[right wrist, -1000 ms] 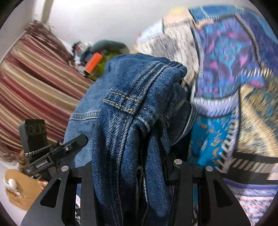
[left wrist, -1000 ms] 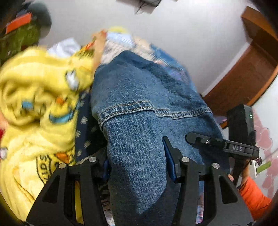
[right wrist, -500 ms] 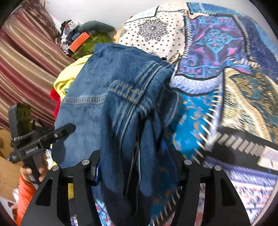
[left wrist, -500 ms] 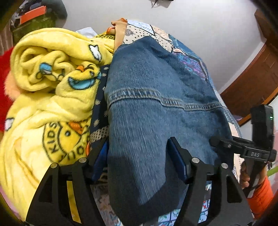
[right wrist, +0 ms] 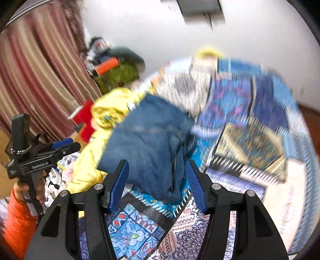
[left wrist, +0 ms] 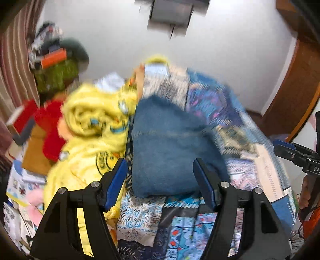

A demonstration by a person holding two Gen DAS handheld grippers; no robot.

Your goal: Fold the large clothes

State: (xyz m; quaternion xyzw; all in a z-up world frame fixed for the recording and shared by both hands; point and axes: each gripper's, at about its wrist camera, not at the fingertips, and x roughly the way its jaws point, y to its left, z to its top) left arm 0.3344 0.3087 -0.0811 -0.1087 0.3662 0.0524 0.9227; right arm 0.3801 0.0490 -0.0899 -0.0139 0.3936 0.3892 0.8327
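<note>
Patchwork bedspread [left wrist: 236, 140] across the bed, blue, purple and white panels, white wall behind, striped curtain [right wrist: 36, 84] at the left. One pair of folded jeans [left wrist: 170, 152] lying flat on that bedspread, touching one yellow printed blanket [left wrist: 90, 128] heaped at its left edge. One red item [left wrist: 50, 128] beyond the blanket, kind impossible to tell. One green bundle [right wrist: 118, 76] with an orange strip on top against the wall, blurred.

Two grippers in all. Left gripper [left wrist: 160, 180] spread wide above the near edge of the jeans, blue pads clear of the denim, nothing pinched. Right gripper [right wrist: 157, 186] likewise spread, pads free of the cloth, the near corner of the jeans [right wrist: 148, 144] showing through the gap but not clamped. Each gripper also seen from the other's camera: the left one [right wrist: 60, 146] at the left margin, gripped by a hand [right wrist: 30, 190] with an orange sleeve [right wrist: 18, 220]; the right one at the right margin, cut off by the frame edge.

Far half of both views smeared by motion blur: seams and pockets of the jeans unreadable, blanket print only partly legible. Grey box [left wrist: 172, 14] high on the wall, cropped at the top.
</note>
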